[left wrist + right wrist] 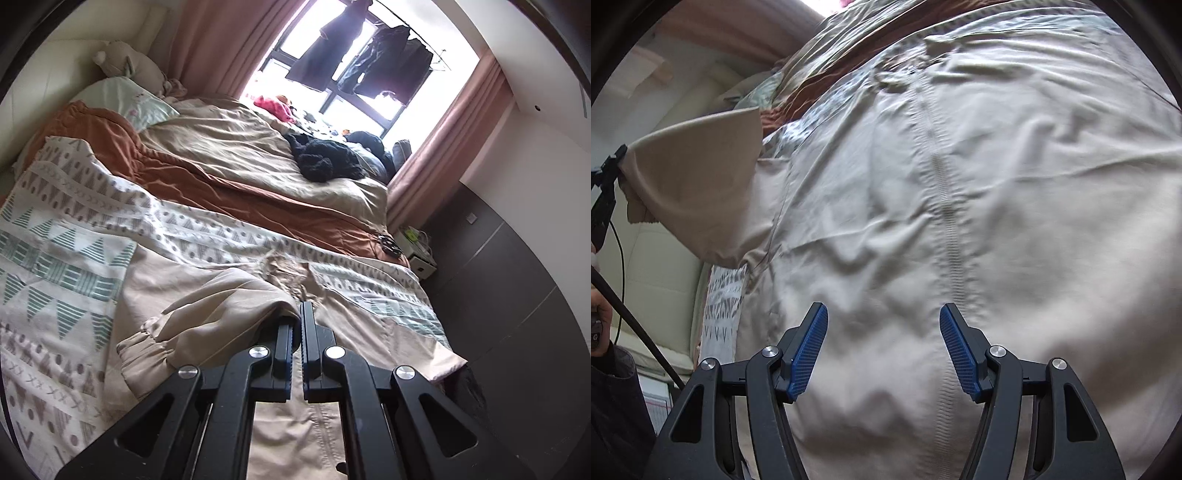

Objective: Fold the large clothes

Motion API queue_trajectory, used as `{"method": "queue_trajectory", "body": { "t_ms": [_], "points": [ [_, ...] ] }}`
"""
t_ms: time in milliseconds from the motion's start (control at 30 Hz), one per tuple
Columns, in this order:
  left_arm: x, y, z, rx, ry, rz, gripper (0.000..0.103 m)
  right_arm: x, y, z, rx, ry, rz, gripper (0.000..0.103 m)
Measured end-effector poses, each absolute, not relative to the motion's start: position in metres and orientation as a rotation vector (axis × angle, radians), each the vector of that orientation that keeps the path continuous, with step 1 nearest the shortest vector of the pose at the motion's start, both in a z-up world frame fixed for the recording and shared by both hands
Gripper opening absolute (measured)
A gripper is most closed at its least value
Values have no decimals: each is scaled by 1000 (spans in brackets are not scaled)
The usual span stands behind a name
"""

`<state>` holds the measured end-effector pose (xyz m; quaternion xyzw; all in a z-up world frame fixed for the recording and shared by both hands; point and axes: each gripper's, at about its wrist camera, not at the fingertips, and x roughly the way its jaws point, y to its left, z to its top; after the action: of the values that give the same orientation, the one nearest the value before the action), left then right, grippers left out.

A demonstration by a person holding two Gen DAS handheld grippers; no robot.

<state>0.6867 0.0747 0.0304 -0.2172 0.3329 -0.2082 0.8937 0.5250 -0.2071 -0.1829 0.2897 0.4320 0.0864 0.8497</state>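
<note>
Beige jacket (1034,221) right up close, just under the right tool (882,347). Lies spread out on the bed (44,66), with a zip (942,166) running up the middle. Blue pads (809,350) of that tool wide apart, nothing between them, a little above the cloth.

Over on the left side, the left tool (300,314) pressed tight together on the jacket's sleeve (701,177). Holds that sleeve up off the bed, so the cloth hangs down in a big fold. Stretchy cuff (144,350) at the sleeve's end, bunched up on the bed beside the tool.

Under the jacket, a quilt (55,258) with green and brown triangles. Past the quilt, an orange blanket (184,177) lying across the bed. Past that, a tan cover (229,147), all wrinkled. On the tan cover, a heap of black clothes (325,158).

Up by the head of the bed, a pale pillow (125,99) and a soft toy (125,62) against the wall. Farthest away, pink curtains (210,44) beside a bright window (376,114), with dark clothes (388,62) hanging in front of the glass.
</note>
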Motion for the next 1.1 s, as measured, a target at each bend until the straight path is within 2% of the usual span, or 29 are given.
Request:
{"method": "queue_trajectory", "body": {
  "t_ms": [200, 500, 533, 567, 600, 633, 667, 1100],
  "points": [
    [693, 37, 15, -455, 759, -495, 6, 513, -233, -178, 663, 896, 154, 61],
    [703, -8, -59, -489, 1031, -522, 7, 499, -249, -178, 665, 885, 160, 61],
    [701, -10, -67, -487, 1055, -516, 15, 498, -251, -179, 662, 886, 155, 61],
    [699, -12, -74, -491, 1074, -518, 37, 497, -252, -180, 662, 887, 147, 61],
    [695, -12, -82, -505, 1091, -531, 54, 495, -254, -181, 667, 886, 142, 61],
    [692, -12, -88, -524, 1096, -550, 89, 495, -255, -182, 671, 886, 139, 61],
    [688, -11, -93, -542, 1094, -565, 100, 494, -256, -183, 673, 886, 135, 61],
    [643, 76, -107, -583, 1025, -447, 100, 503, -215, -149, 567, 830, 169, 61]
  ]
}}
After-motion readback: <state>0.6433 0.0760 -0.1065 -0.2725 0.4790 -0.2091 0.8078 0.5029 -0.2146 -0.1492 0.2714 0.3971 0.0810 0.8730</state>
